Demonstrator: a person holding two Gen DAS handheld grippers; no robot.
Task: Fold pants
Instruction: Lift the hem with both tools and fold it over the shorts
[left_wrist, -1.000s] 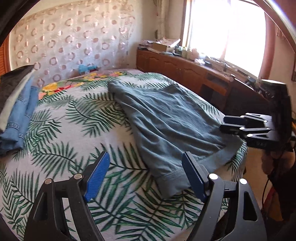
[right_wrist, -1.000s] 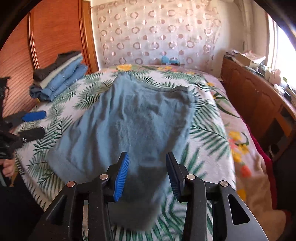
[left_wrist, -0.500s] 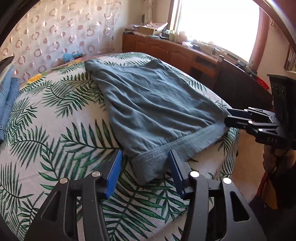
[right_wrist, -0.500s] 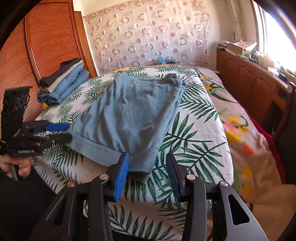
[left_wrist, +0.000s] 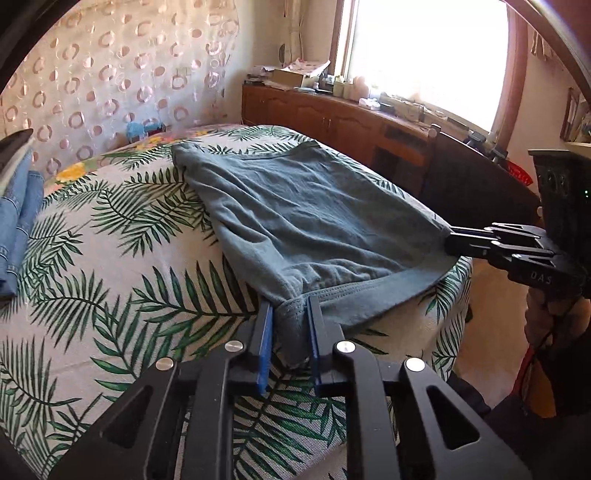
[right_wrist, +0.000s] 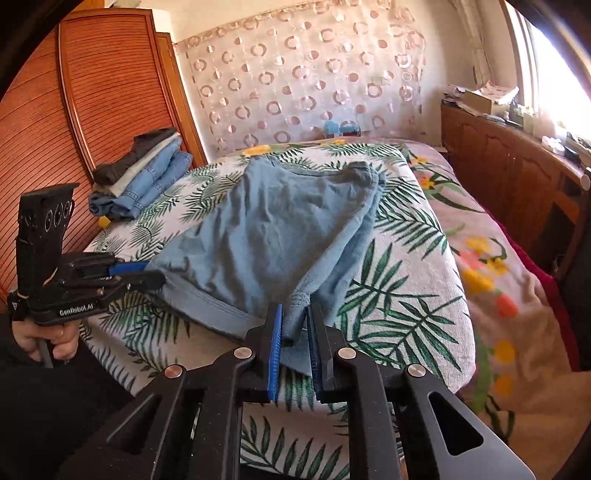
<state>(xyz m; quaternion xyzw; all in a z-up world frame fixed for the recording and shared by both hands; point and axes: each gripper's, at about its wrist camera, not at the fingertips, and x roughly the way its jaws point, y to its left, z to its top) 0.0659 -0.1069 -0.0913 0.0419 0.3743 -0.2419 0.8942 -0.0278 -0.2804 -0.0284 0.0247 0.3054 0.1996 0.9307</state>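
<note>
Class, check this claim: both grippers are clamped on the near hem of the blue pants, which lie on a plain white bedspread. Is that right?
Not quite. The left gripper and right gripper are indeed clamped on the near hem of the blue pants, but the bedspread is printed with green palm leaves, not plain white. The left wrist view shows it.

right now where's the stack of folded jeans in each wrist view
Left wrist: stack of folded jeans at the far left edge, partly cut off.
Right wrist: stack of folded jeans upper left, beside the wooden wardrobe.
Shared landmark: the blue pants spread on the bed.
</note>
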